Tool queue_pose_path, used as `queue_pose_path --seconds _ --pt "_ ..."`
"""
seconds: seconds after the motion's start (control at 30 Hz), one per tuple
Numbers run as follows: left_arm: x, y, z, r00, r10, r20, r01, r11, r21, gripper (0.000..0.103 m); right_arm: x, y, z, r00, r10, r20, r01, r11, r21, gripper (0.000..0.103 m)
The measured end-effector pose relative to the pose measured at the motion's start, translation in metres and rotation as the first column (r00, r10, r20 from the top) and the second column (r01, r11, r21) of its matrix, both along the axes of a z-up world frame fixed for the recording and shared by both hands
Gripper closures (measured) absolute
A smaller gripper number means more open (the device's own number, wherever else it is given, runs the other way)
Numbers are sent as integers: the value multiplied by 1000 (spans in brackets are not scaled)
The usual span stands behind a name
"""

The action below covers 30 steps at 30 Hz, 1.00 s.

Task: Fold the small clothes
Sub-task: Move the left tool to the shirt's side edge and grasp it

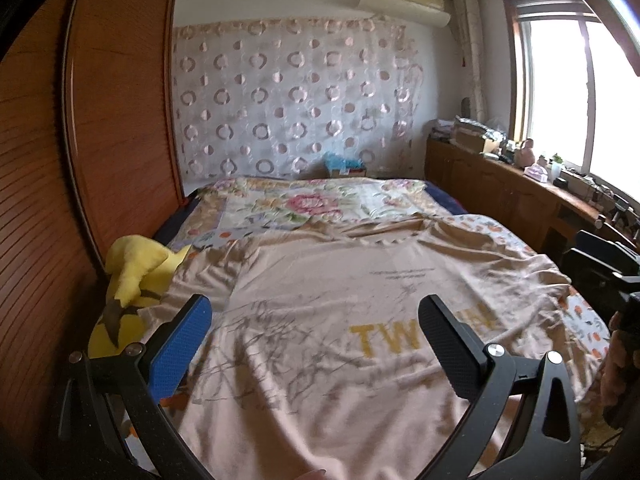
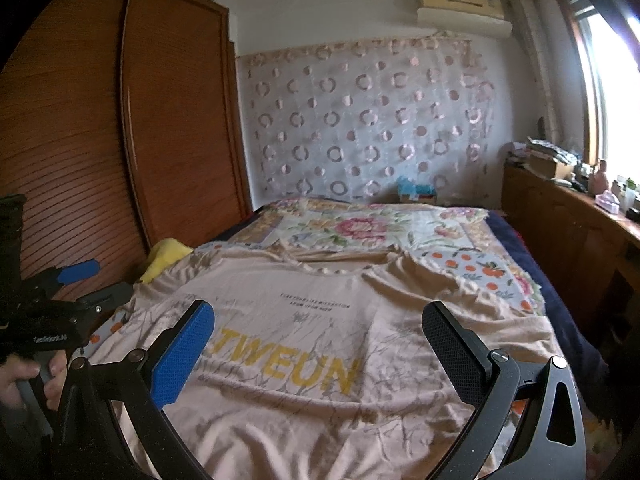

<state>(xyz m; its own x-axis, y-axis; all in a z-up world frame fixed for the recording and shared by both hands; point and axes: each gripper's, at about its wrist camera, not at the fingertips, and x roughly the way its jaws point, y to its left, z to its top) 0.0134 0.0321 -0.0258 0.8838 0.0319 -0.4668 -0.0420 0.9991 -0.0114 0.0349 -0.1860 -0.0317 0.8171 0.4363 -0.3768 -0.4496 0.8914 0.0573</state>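
A beige T-shirt (image 1: pixel 320 300) with yellow letters and grey branch print lies spread flat, front up, on the bed, neck toward the far wall. It also shows in the right wrist view (image 2: pixel 320 320). My left gripper (image 1: pixel 316 312) hovers open and empty above the shirt's lower left part. My right gripper (image 2: pixel 318 320) hovers open and empty above the shirt's lower middle. The left gripper also shows at the left edge of the right wrist view (image 2: pixel 84 280), held by a hand, jaws apart.
A yellow plush toy (image 1: pixel 132 276) lies at the bed's left edge beside the wooden wardrobe (image 1: pixel 100 120). A floral bedcover (image 1: pixel 304 204) lies beyond the shirt. A wooden cabinet (image 1: pixel 500 188) with clutter runs along the right under the window.
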Motion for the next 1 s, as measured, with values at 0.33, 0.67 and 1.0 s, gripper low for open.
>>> queue_pose_path --seconds 0.33,0.67,1.0 --pt "15 44 -18 996 65 -58 -64 998 29 0 21 20 10 997 77 -5 -77 996 -54 0" --pt "39 93 -41 987 52 -149 -47 998 38 0 58 35 -3 983 171 -67 -177 979 -101 0" --pt "67 148 -58 969 35 -245 -40 999 -16 19 79 47 -2 965 218 -149 -239 961 -138 0"
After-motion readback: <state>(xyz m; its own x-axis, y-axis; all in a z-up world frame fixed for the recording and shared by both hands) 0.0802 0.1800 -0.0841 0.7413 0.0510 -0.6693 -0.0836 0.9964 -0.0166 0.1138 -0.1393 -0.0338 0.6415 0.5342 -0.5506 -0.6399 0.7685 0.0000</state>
